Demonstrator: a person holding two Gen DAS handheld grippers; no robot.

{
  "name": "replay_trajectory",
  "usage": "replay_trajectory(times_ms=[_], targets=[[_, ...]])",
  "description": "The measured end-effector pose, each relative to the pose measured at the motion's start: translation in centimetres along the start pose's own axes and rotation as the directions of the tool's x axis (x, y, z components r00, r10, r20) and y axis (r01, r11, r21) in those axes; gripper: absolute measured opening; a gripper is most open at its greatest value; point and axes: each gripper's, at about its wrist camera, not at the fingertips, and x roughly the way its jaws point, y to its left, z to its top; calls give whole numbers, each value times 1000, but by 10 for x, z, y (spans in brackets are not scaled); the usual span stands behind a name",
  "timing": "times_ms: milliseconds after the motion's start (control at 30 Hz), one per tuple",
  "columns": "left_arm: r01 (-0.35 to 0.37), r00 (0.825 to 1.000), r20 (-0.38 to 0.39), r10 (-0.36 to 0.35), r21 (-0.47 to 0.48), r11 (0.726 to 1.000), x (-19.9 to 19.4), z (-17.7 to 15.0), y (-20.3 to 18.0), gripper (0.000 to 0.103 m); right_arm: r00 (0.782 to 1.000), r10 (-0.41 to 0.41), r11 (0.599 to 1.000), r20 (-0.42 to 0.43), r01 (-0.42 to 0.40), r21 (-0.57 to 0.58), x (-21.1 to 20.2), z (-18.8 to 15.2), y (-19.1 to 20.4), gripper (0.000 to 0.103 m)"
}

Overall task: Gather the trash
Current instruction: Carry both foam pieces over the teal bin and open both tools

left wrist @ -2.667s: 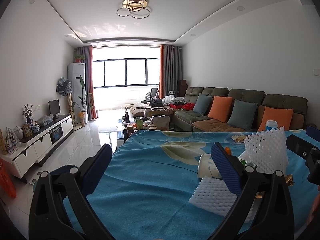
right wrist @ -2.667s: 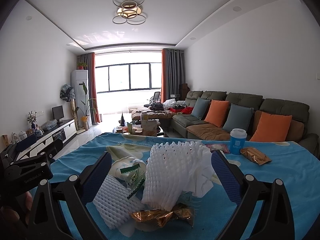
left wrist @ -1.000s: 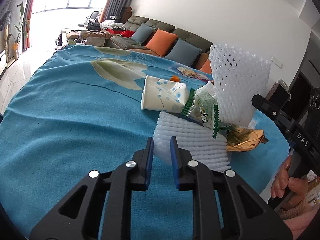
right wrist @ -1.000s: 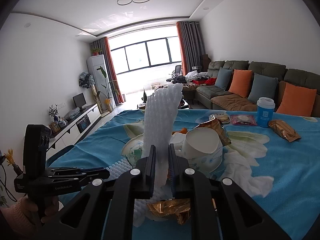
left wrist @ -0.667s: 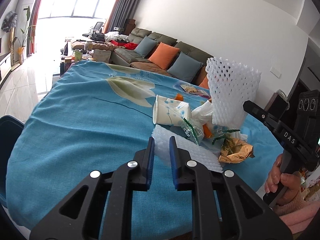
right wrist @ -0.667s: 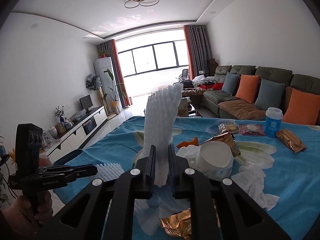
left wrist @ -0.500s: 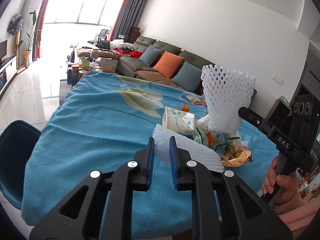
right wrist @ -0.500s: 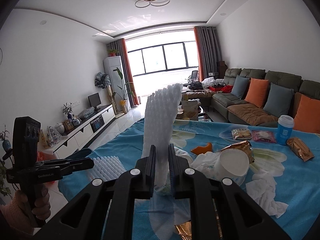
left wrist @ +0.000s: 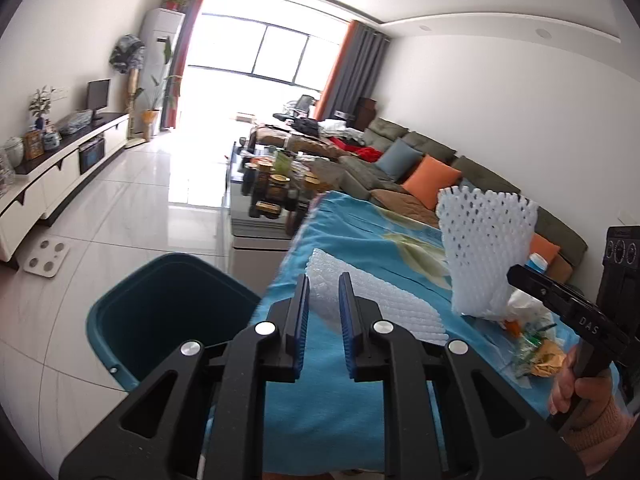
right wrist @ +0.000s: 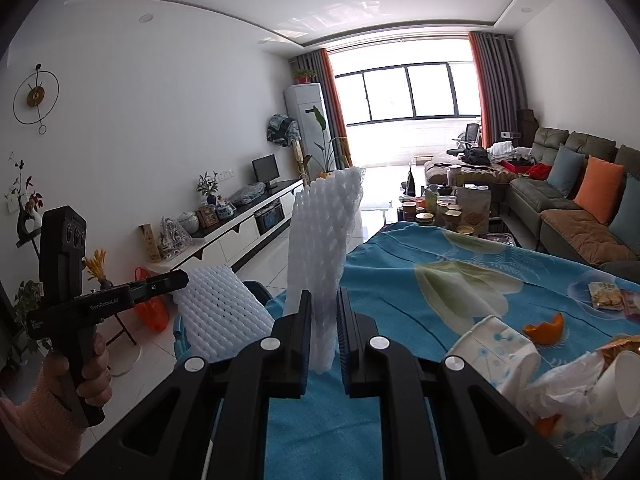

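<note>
Left gripper was clamped on a flat white foam net sleeve, long axis running away from the jaws, level over the edge of the table's blue flowered cloth beside a dark teal plastic bin on the floor. Right gripper was pinched tight on a taller white foam mesh tube, standing upright, its honeycomb weave soft and springy. Crumpled white paper cups lay right on the cloth.
</note>
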Motion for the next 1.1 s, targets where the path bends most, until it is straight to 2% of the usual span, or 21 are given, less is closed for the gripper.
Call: replay_trajectory(times_ms=[100,300,467,700,933,1100], targets=[[-74,997,13,75,-42,996,-5,6,29,15,998,55,998,-26,-55,-13,23,8,13,11],[-194,981,12,196,-93,977,-10,16,78,15,983,154,988,-101,-156,-18,73,21,40,11],[-272,962,-3,273,-111,956,-11,19,109,15,969,193,980,-153,-199,-27,108,27,65,11],[-332,943,-63,327,-104,937,-2,10,136,15,947,209,974,-243,-223,-31,153,26,89,11],[-368,925,-130,358,-67,927,42,-1,140,16,923,176,974,-343,-213,-73,190,15,108,11],[-370,920,-160,358,-54,927,62,-6,138,16,900,151,975,-409,-203,-89,209,7,117,12]])
